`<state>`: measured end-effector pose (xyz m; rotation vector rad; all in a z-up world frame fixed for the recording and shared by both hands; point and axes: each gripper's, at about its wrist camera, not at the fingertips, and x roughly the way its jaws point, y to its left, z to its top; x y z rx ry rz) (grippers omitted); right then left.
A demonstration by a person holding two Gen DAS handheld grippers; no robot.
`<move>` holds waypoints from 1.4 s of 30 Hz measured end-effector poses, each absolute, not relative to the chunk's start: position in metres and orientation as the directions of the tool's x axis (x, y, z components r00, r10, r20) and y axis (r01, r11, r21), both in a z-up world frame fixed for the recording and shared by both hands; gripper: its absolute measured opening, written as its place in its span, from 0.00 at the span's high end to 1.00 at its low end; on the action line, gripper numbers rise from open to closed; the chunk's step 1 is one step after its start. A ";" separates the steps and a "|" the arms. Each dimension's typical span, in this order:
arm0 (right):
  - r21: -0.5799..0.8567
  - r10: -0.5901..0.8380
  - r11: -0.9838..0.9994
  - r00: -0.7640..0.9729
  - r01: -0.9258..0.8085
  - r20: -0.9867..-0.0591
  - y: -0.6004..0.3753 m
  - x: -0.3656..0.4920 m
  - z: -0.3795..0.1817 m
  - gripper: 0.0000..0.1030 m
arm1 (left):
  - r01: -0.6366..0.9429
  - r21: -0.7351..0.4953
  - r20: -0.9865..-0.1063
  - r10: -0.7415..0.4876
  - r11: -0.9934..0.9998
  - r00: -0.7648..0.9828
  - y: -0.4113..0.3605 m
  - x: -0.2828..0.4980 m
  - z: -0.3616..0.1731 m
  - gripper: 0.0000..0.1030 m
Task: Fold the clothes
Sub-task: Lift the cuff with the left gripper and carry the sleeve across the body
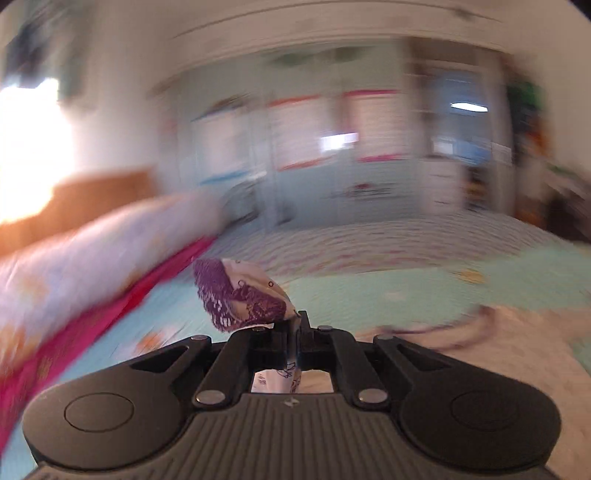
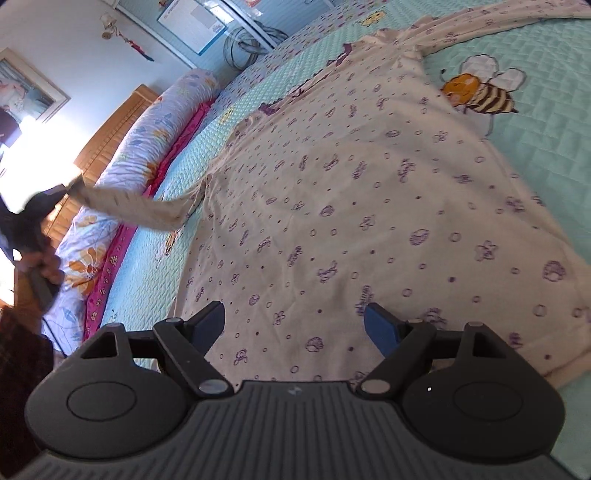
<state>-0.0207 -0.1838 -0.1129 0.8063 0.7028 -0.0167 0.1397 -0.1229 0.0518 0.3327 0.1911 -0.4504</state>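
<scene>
A cream shirt [image 2: 351, 206] with small purple prints lies spread flat on the mint quilted bed [image 2: 546, 147]. My left gripper [image 1: 294, 325] is shut on the cuff [image 1: 243, 295] of one sleeve, which has purple lace trim and bunches above the fingertips. In the right wrist view that sleeve [image 2: 140, 205] stretches left off the shirt, lifted above the bed toward the left gripper [image 2: 72, 184] at the far left. My right gripper [image 2: 294, 321] is open and empty, hovering over the shirt's lower part. The other sleeve [image 2: 498, 14] runs to the top right.
A long floral bolster [image 2: 122, 177] with a pink edge lies along the wooden headboard [image 2: 110, 129] on the left. A bee picture [image 2: 480, 94] is stitched on the quilt beside the shirt. Wardrobe doors [image 1: 314, 155] stand beyond the bed. The left wrist view is motion-blurred.
</scene>
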 end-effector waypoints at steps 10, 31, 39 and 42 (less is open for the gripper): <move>0.683 0.210 0.668 0.805 0.297 -0.555 -0.207 -0.042 -0.118 0.19 | 0.744 0.586 -0.570 -0.490 0.321 0.660 -0.230 0.045 -0.114 0.97; 0.672 0.222 0.696 0.813 0.254 -0.538 -0.206 -0.046 -0.126 0.19 | 0.671 0.170 -0.588 -0.472 0.722 0.657 -0.197 0.094 -0.075 0.97; 0.673 0.222 0.695 0.814 0.253 -0.536 -0.205 -0.046 -0.127 0.19 | 0.418 -0.095 -0.529 -0.402 0.903 0.748 -0.135 0.150 -0.025 0.97; 0.670 0.218 0.696 0.814 0.256 -0.538 -0.205 -0.045 -0.127 0.18 | 0.223 -0.240 -0.515 -0.319 0.945 0.796 -0.084 0.179 -0.008 0.97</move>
